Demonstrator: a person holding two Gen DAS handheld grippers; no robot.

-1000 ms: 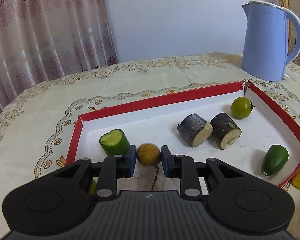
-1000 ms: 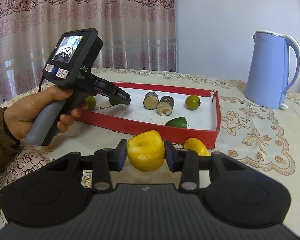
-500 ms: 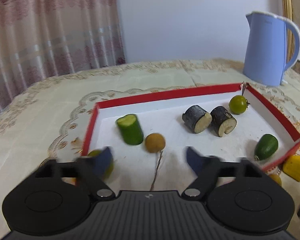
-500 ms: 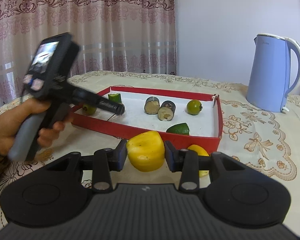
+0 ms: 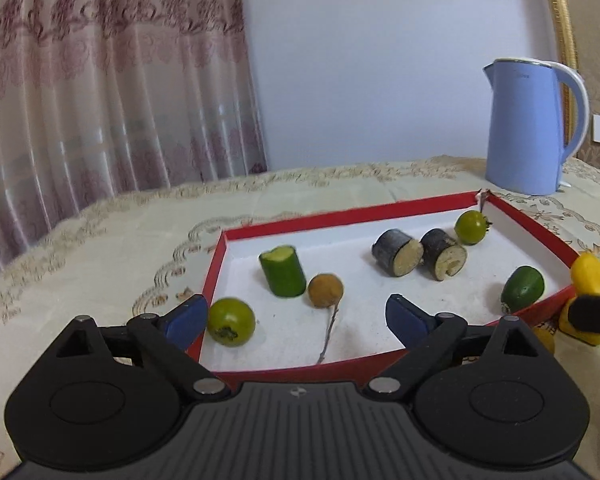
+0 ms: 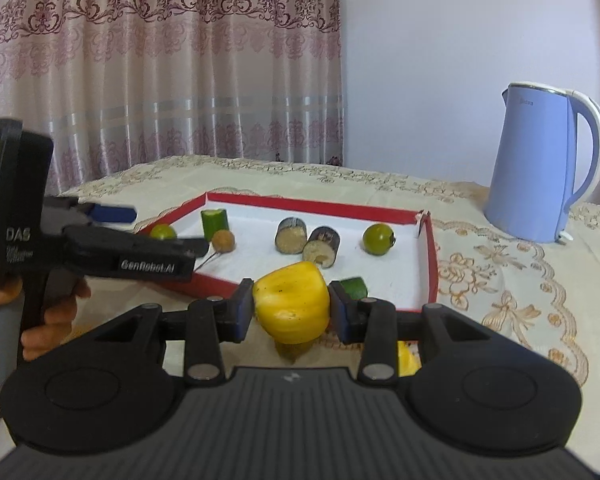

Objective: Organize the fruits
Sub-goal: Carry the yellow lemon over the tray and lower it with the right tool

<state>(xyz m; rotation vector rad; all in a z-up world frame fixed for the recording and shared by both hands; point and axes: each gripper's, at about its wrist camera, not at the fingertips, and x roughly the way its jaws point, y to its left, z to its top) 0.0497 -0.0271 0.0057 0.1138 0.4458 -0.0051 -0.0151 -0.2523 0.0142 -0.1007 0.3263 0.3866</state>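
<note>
A red-rimmed white tray [image 5: 340,214] holds a cucumber piece [image 5: 283,271], a brown round fruit with a stem [image 5: 326,290], two eggplant pieces [image 5: 398,253], a green tomato [image 5: 471,227] and a green oval fruit [image 5: 523,288]. Another green tomato [image 5: 231,321] lies at the tray's near left corner, beside one blue pad. My left gripper [image 5: 298,318] hangs over the tray's near rim, its jaws opening wide and pressing on nothing. My right gripper [image 6: 292,306] is shut on a yellow fruit piece [image 6: 292,302] in front of the tray [image 6: 430,264]. The left gripper [image 6: 160,230] also shows there, in a person's hand [image 6: 52,312].
A blue kettle [image 5: 532,128] [image 6: 540,168] stands on the embroidered tablecloth behind the tray's far right corner. Another yellow piece [image 6: 406,360] lies on the cloth under the right gripper. A pink curtain hangs behind the table.
The left gripper let go of the brown fruit, which now lies in the tray. Its jaws spread wide and it drew back toward the near rim. The right gripper kept still with the yellow piece.
</note>
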